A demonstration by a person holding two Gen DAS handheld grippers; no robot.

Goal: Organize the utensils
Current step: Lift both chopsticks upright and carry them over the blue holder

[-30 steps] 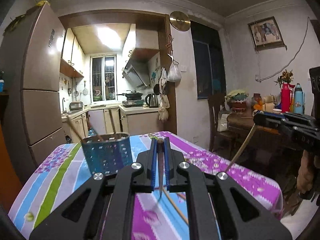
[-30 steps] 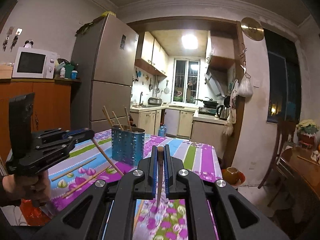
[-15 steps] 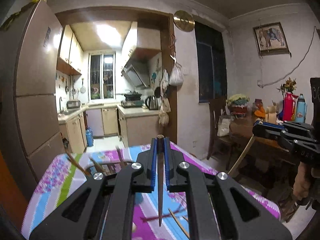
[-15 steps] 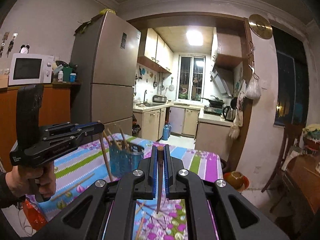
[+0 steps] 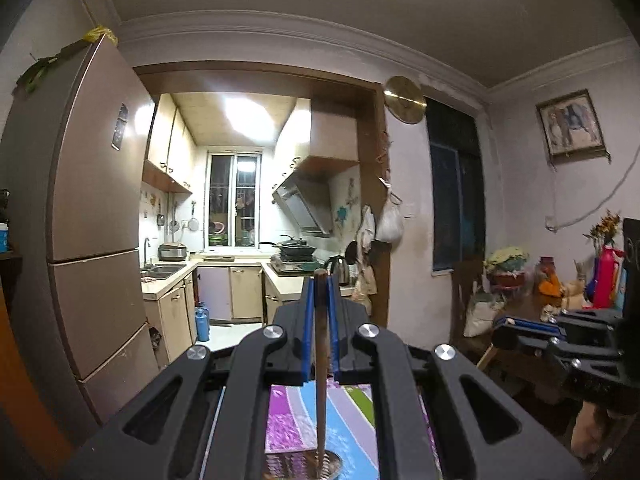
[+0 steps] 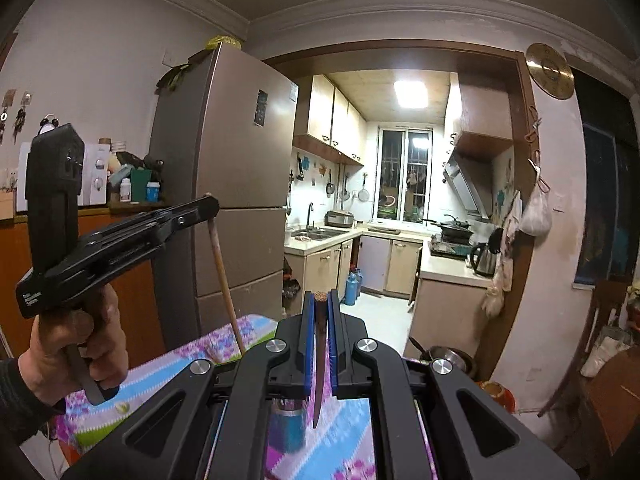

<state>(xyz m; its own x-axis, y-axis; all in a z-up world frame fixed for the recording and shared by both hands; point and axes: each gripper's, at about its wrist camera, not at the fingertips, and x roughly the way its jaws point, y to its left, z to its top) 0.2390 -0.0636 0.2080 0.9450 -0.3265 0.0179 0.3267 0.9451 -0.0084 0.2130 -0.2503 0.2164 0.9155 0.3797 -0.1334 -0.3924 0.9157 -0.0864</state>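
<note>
I have raised both grippers, left gripper [image 5: 319, 332] and right gripper [image 6: 319, 344] each clamped on a chopstick [image 5: 320, 364], above the holder [image 5: 304, 465] below, ready to drop them.

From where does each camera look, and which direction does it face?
Left wrist: on the left claw, facing the kitchen; own fingers grip a chopstick; right claw alongside.
Right wrist: on the right claw, facing the kitchen; own fingers grip another chopstick; left hand visible.
Shared: fridge, striped tablecloth.
</note>
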